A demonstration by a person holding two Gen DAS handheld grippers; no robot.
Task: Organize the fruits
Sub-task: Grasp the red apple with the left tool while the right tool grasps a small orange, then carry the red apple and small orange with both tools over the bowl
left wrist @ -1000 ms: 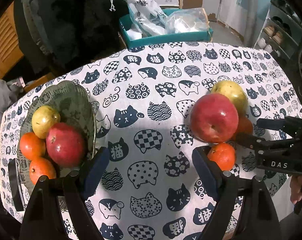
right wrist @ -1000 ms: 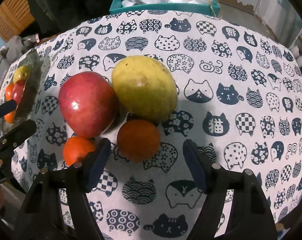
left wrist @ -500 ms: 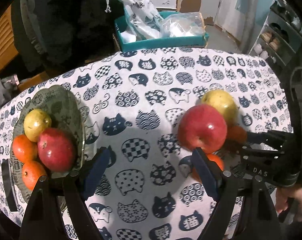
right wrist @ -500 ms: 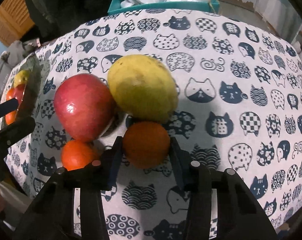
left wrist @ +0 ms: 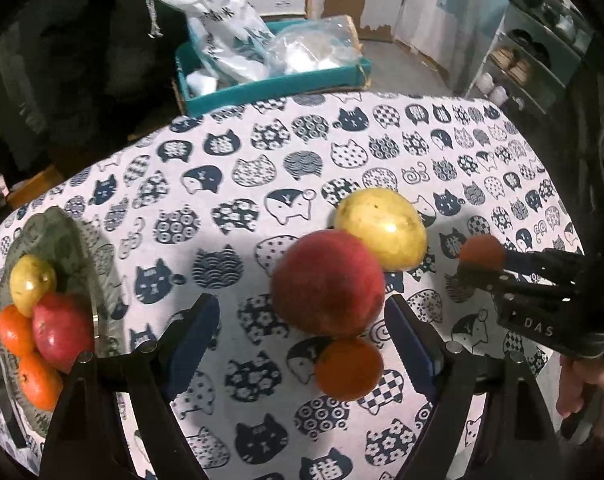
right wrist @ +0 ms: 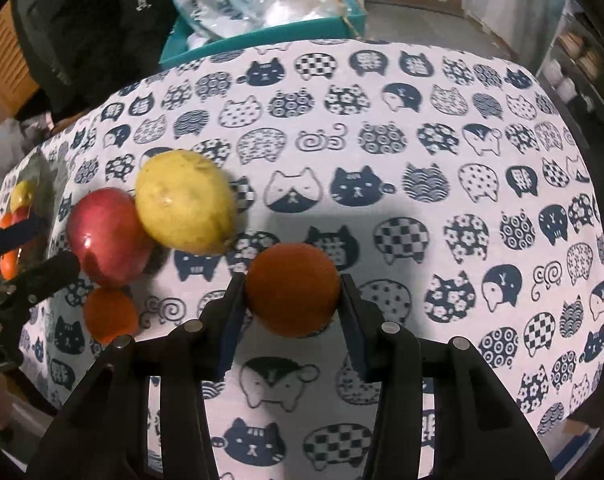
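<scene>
Round, matte orange (right wrist: 293,289) (dull, faintly dimpled).

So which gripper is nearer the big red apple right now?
Left. The left gripper hangs open right at the red apple. The right gripper, shut on an orange, is off to the apple's right.

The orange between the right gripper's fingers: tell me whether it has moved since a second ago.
Yes. The orange, clamped by the right gripper, has shifted right, away from the yellow fruit it sat below.
</scene>
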